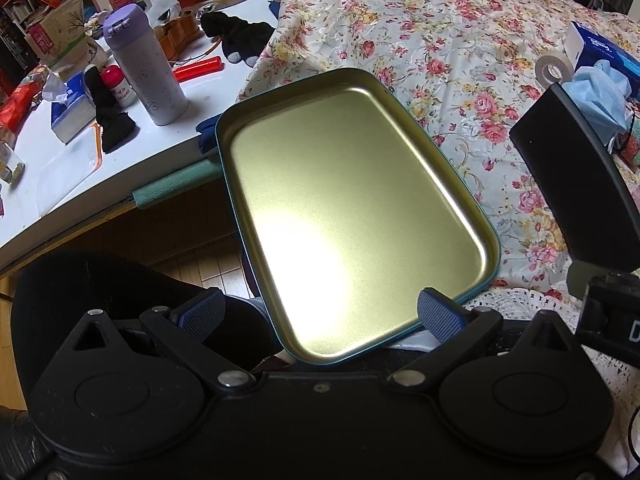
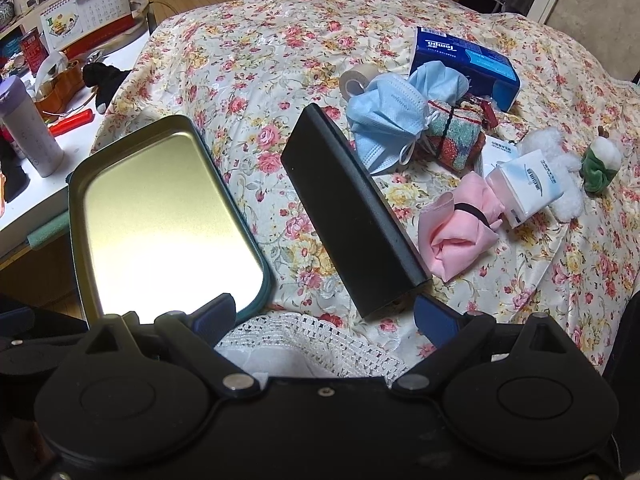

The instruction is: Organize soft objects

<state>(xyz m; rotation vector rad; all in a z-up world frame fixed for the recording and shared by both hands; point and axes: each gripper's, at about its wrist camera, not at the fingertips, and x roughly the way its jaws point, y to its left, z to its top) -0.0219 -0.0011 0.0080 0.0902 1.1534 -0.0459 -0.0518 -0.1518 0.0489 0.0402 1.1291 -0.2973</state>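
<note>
Presently, soft items lie grouped on the floral-print cloth-covered bench [image 2: 248, 80], far right side: two pale blue crumpled face masks [image 2: 384, 116], a striped red-green folded towel [image 2: 456, 136], a pink folded cloth bound w/ a black band [image 2: 460, 236], a white wrapped tissue pack [image 2: 532, 180] lying against a white fluffy plush [image 2: 568, 200], and a small green-white plush toy [image 2: 600, 164]. A blue cardboard tissue box [image 2: 464, 64] and a beige tape roll [image 2: 356, 78] sit just behind the masks.

Obstruction: a black rectangular slab [image 2: 352, 216] stands tilted btwn the right tongs [image 2: 326, 312] and the soft pile; its near end sits just beside the right-hand pad. What it is: cannot tell.

A gold-lined, teal-rimmed shallow metal tray [image 1: 348, 208] lies at the bench's near left edge, overhanging it, contents nil.

Adjacent white side bench [image 1: 80, 168] to the left carries a lilac-capped white flask [image 1: 144, 68], a red tube [image 1: 198, 69] and black knitted items [image 1: 236, 36]. White lace trim [image 2: 312, 336] hangs at the near edge. Wood floor below.

Left tongs [image 1: 320, 316]: spread wide, nothing gripped, pads either side of the tray's near corner. Right tongs: likewise apart, holding nothing, low at the bench edge.
</note>
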